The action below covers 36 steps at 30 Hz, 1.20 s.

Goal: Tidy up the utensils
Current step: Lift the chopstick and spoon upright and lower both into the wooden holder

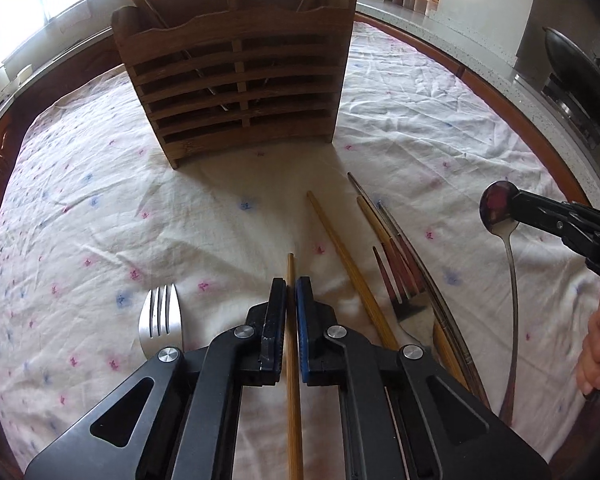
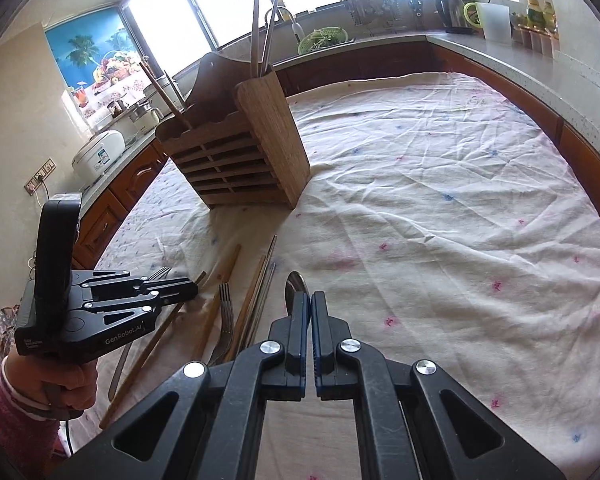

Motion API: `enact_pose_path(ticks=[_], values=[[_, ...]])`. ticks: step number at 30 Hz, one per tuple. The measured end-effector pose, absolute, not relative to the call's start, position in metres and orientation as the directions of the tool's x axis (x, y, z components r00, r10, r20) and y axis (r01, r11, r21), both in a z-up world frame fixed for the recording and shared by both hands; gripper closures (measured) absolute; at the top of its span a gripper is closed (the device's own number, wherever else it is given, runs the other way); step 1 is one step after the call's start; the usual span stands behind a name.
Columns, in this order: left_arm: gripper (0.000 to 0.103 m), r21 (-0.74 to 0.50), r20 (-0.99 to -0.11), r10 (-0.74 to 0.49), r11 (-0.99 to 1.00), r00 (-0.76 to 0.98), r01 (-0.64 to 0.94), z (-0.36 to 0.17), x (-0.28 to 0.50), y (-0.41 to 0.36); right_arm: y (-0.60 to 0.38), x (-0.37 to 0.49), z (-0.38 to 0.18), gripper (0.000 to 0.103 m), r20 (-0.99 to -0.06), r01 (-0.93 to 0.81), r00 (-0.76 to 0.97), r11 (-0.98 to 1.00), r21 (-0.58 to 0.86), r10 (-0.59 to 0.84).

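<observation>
Left wrist view: left gripper [image 1: 291, 292] is pinching 1 thin bamboo chopstick [image 1: 293, 360]; right gripper [image 1: 518, 210] is clamping a steel spoon [image 1: 500, 208] by its bowl, near right. Either could be pivoting loose before reaching the far slatted wooden caddy [image 1: 236, 80].

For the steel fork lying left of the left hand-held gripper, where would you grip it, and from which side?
Grip the steel fork at its neck, just behind the tines, coming from above with the fingers across its width. It lies flat on the tablecloth, tines pointing toward the wooden holder, and the neck is its narrowest visible part. Its handle is hidden under the left hand-held gripper, which is shut on a chopstick.
</observation>
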<state>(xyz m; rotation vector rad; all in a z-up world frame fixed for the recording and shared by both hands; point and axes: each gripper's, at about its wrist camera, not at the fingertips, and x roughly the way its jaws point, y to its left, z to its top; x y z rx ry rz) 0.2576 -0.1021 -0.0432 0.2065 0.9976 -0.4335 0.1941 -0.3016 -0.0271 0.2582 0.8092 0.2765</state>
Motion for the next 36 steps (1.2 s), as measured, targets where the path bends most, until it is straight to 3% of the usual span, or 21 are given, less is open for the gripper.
enact_pose_path(ticks=[17, 36], values=[[0.099, -0.191, -0.655, -0.452, 0.874, 0.606, 0.446, 0.055, 0.192, -0.045, -0.298, 0.16, 0.035, 0.101, -0.565, -0.153, 0.776, 0.953, 0.262, 0.28], [0.099, -0.28, -0.467, -0.525, 0.851, 0.712, 0.444, 0.112, 0.167, -0.002, -0.273, 0.14, 0.099, 0.101, -0.428, -0.217, 0.859, 0.958, 0.188, 0.279]])
